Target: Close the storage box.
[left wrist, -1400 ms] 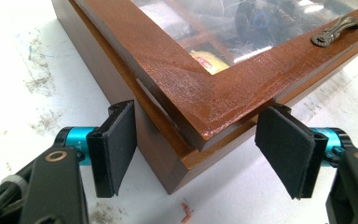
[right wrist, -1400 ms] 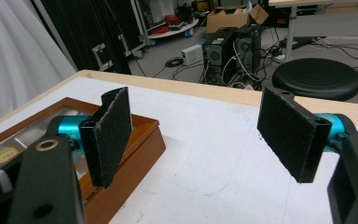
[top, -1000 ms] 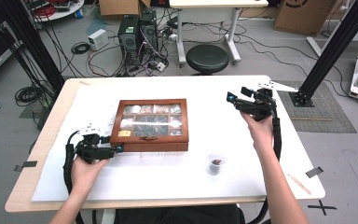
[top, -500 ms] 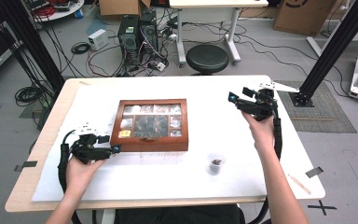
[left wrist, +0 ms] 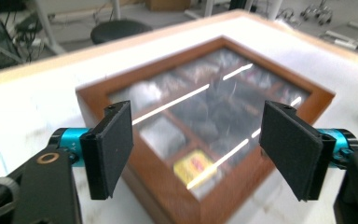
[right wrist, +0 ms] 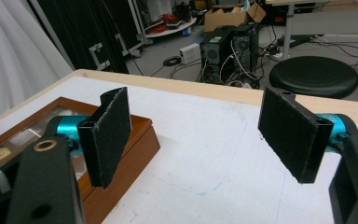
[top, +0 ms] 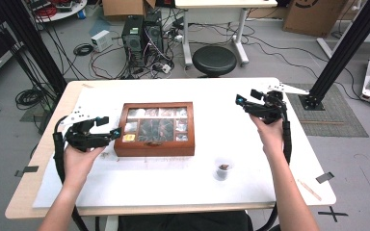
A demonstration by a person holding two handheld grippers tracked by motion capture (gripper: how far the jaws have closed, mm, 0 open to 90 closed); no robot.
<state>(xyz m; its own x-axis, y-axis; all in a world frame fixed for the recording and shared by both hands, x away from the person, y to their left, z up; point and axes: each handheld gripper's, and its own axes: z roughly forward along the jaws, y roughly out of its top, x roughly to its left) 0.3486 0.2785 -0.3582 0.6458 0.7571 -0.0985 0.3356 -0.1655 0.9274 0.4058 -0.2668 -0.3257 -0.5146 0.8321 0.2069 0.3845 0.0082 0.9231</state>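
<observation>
Wooden box (top: 154,129), left tool (top: 107,127) higher, wider

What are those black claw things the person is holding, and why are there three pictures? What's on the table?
A person sits at a white table and holds a hand tool in each hand. Each tool has two black jaws that pinch things. One picture is taken from above. The other two come from little cameras riding on the tools, looking out between the jaws.

On the table lie a wooden box with a glass lid and small compartments, and a small cup.

The left gripper is beside the box. Its jaws have just been opening, with nothing between them. The right gripper is open too, held above the table, and holds nothing.
</observation>
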